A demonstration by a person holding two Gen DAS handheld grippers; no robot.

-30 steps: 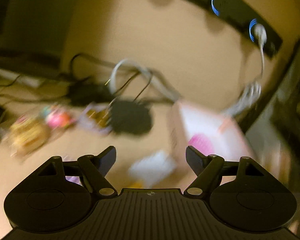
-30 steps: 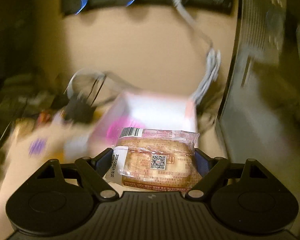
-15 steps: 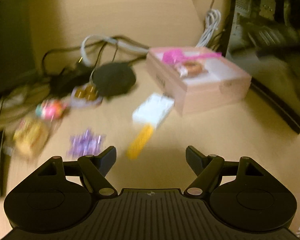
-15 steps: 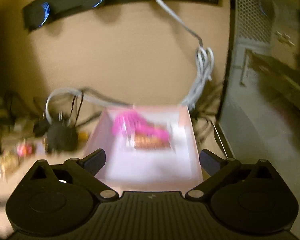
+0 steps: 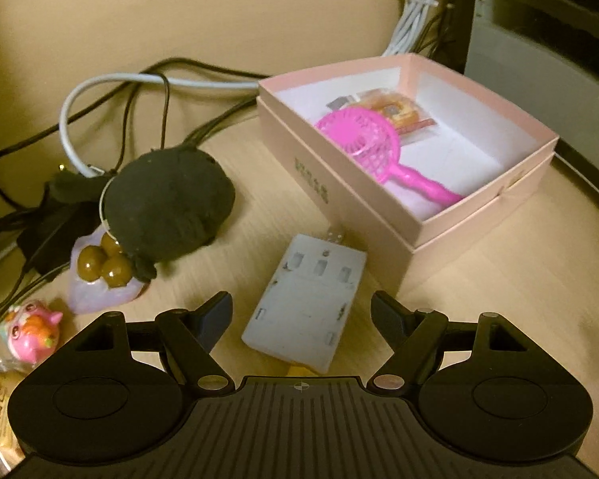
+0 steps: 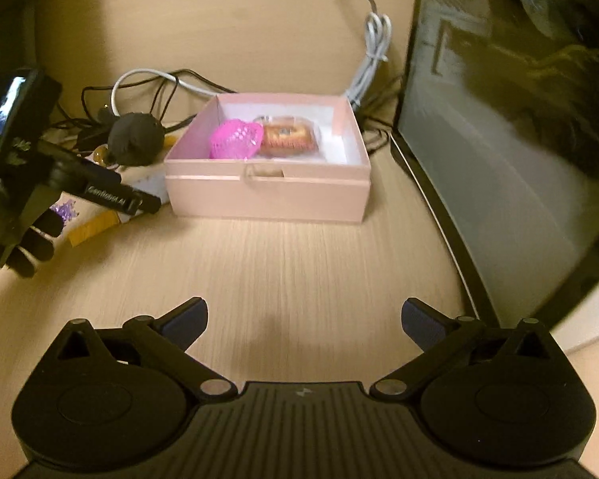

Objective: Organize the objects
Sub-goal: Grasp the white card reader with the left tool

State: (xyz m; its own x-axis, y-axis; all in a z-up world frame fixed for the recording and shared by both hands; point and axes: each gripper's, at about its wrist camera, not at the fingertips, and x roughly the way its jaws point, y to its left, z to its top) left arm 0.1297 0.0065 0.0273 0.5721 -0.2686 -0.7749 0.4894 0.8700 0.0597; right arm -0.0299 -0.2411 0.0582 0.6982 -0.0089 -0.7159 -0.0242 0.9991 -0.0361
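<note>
Pink box [image 6: 267,191] sits open at the far middle of the counter [image 6: 299,263], just left of the dark computer case [image 6: 499,139]. Inside lie a pink fan [image 5: 363,139] and, beyond it, a wrapped pastry [image 6: 287,137]. Only the left view shows the grey charger [image 5: 307,307] between the wide-open, empty left tool [image 5: 301,311], and the bagged brown balls [image 5: 104,267]. The right tool [image 6: 303,319] gapes empty over bare counter.

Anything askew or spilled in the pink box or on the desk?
No spill. The pink handheld fan lies tilted in the pink box, handle propped on the wall, head partly over the packaged bread. Other items remain loose outside.
</note>
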